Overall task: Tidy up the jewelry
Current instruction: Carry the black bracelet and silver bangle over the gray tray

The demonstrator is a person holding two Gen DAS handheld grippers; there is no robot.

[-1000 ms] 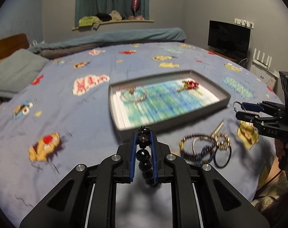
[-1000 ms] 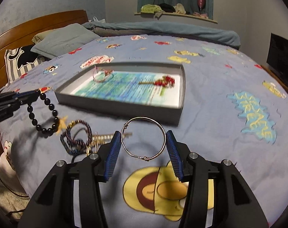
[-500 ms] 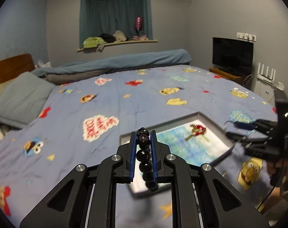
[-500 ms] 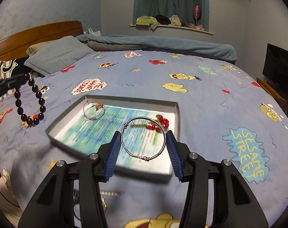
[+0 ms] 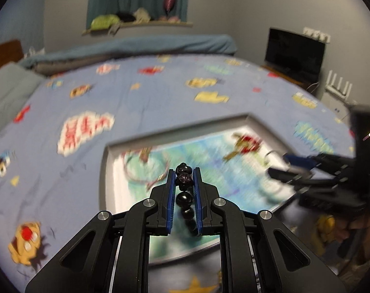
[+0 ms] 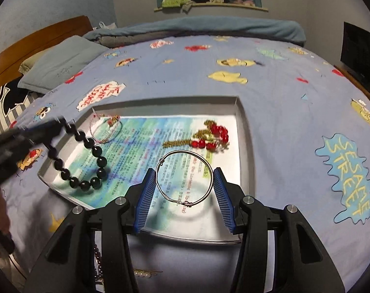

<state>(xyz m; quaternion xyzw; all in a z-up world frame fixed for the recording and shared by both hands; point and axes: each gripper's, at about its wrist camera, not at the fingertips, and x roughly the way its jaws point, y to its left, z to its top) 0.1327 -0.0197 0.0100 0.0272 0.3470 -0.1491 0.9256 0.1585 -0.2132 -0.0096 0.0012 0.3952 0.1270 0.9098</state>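
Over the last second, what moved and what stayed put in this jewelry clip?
Both grippers carried their loads from the near bedspread to over the grey tray: the left gripper with the black bead bracelet, the right gripper with the wire bangle. Neither let go. The red bead piece and thin pink bangle stayed in the tray.

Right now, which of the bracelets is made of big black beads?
The black bead bracelet, dangling from the left gripper over the tray. The right gripper holds a thin wire bangle; the tray's pink wire bracelet is also beadless.
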